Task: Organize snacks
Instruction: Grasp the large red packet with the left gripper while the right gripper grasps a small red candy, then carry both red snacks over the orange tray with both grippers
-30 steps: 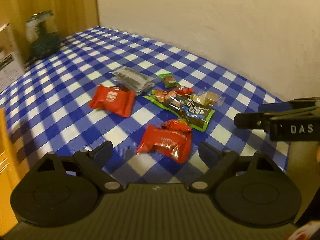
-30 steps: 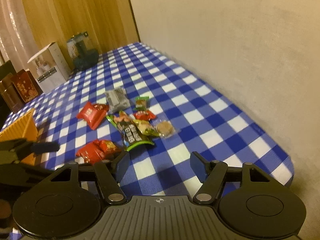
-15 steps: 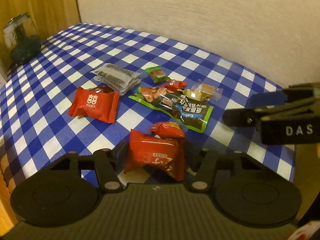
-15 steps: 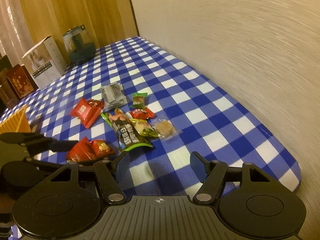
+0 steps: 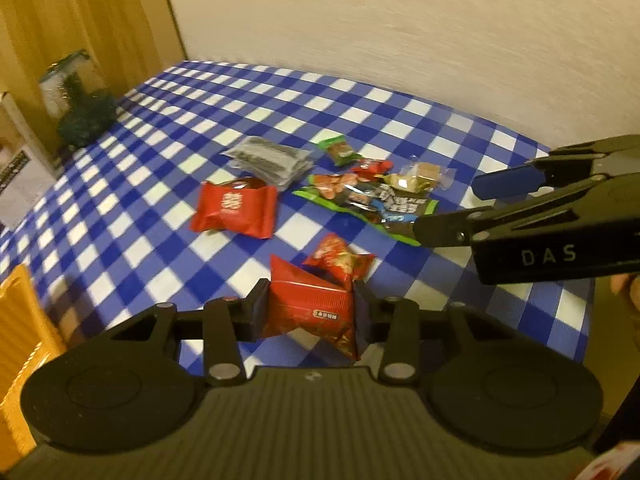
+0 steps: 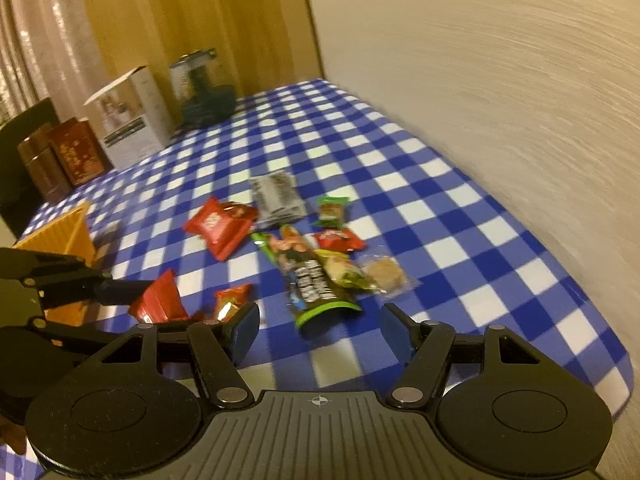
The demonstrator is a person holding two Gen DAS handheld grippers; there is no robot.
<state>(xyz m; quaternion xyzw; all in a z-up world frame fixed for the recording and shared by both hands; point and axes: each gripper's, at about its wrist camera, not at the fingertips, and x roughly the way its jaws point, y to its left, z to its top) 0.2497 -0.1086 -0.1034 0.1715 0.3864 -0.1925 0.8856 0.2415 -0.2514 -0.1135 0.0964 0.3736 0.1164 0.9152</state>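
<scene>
My left gripper [image 5: 310, 312] is shut on a red snack packet [image 5: 312, 312] and holds it above the blue checked tablecloth [image 5: 160, 216]; the packet also shows in the right wrist view [image 6: 160, 300]. A small red packet [image 5: 340, 260] lies just beyond it. Further off lie a second red packet [image 5: 236, 208], a grey packet [image 5: 272, 160], a long green and black packet [image 5: 368, 200], a small green packet [image 5: 338, 150] and a clear-wrapped biscuit [image 5: 424, 172]. My right gripper [image 6: 320, 330] is open and empty, above the near end of the long green packet [image 6: 316, 280].
An orange ribbed container [image 5: 20, 340] stands at the table's left edge; it also shows in the right wrist view [image 6: 64, 236]. A dark green jar [image 6: 204, 88], a white box [image 6: 132, 116] and red boxes [image 6: 68, 156] stand at the far end. A wall runs along the right side.
My left gripper closed on the red packet and lifted it off the cloth. The right gripper moved forward and lower toward the snacks, staying open.
</scene>
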